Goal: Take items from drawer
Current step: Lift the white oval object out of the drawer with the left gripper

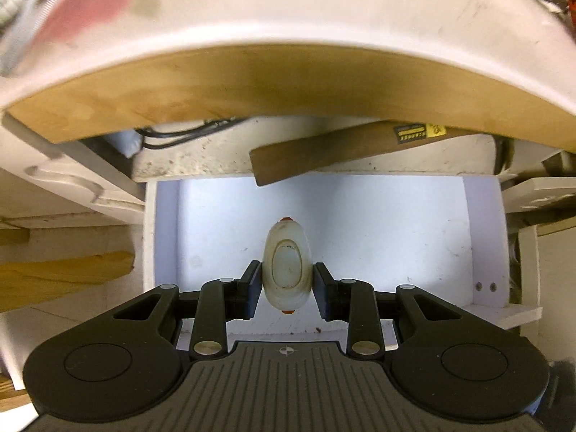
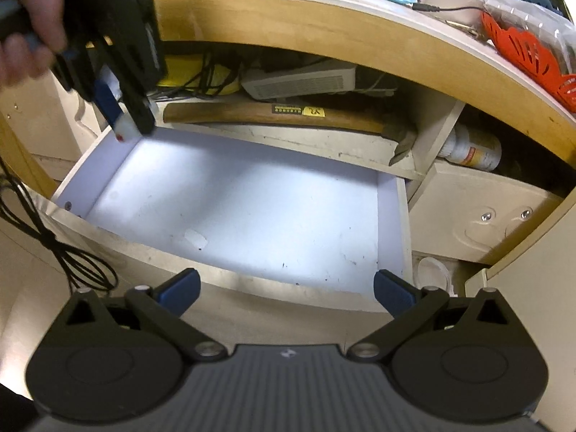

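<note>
My left gripper (image 1: 287,289) is shut on a small white oval object with orange tips (image 1: 287,264) and holds it above the open white drawer (image 1: 482,237). In the right wrist view the left gripper (image 2: 124,122) hangs over the drawer's far left corner with the white object (image 2: 124,130) between its fingers. My right gripper (image 2: 287,289) is open and empty, just in front of the drawer's front edge (image 2: 252,289). The drawer floor (image 2: 252,201) looks bare apart from scuffs.
A wooden-handled hammer (image 2: 273,113) lies on the shelf behind the drawer, also in the left wrist view (image 1: 324,151). Cables and a white box (image 2: 298,79) sit further back. A bottle (image 2: 471,149) lies in the right cubby. An orange basket (image 2: 525,54) stands on the tabletop.
</note>
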A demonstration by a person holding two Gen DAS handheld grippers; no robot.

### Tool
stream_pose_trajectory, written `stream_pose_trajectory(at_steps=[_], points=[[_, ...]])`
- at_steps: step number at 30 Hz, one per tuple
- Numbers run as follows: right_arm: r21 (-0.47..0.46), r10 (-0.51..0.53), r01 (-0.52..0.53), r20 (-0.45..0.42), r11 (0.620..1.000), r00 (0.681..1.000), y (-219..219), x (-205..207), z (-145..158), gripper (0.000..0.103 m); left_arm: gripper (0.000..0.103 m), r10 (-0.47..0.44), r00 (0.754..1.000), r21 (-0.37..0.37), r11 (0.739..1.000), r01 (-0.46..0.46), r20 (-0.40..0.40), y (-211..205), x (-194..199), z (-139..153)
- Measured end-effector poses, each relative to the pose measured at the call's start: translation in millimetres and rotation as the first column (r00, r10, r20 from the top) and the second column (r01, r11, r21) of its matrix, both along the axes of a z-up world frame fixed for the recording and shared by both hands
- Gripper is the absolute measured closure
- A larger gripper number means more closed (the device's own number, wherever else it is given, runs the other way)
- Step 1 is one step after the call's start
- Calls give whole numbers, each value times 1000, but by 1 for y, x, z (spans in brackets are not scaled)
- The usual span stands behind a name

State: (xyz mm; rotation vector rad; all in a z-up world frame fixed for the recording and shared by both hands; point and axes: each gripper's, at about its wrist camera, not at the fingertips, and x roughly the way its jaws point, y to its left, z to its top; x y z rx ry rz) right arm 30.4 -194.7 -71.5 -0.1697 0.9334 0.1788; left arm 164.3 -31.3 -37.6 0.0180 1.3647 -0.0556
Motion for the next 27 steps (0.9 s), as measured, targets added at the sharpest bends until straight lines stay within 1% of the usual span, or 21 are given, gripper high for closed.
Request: stream_pose_trajectory(at_steps=[7,13,23,27], points=[[-14,-2,2,-12,1000,1000,-1,-1,-4,0,74,8,1000,-22,1000,-7,29,15,-6,43],[-17,-2,2,-22,1000,1000,1,-2,-6,0,74,20,999,-41,999,-18,49,28,-1,80],[-39,-3,2,-22,999,1000,1,-1,-9,0,74,-2,995,-34,999,6,95,32,2,143],[-38,-9,8,-24,999,1000,-1,0,-9,0,74,-11,993,-29,999,14,114,31,1,159]])
